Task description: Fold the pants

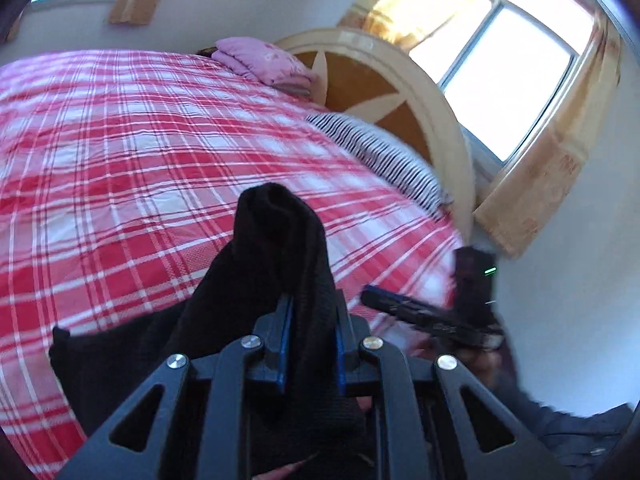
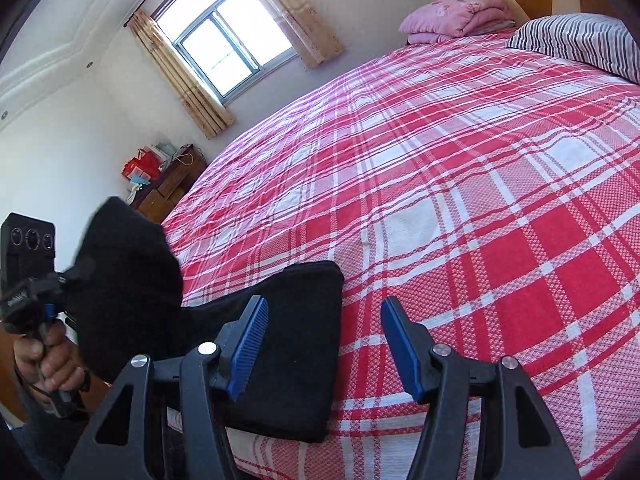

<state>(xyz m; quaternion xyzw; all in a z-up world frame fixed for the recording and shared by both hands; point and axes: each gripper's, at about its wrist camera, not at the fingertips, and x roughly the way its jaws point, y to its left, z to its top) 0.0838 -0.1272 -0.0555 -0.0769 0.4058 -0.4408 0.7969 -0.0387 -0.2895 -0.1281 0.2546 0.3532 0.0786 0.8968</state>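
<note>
Between left claw point(image 1: 310, 320) blades, black pants point(image 1: 276, 232)

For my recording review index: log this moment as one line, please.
left gripper: shut on black knit pants, lifted end | right gripper: open, empty | red-white plaid bedspread: pants partly resting

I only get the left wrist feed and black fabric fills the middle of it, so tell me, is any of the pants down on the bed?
Observer: Yes. The black pants have a flat folded section lying on the red plaid bedspread.
Operator: Is the right gripper holding anything?
Observer: No, the right gripper is open and empty, blue pads spread.
Operator: What's beyond the bed's far side?
Observer: A wooden dresser with a red bag on top.
</note>
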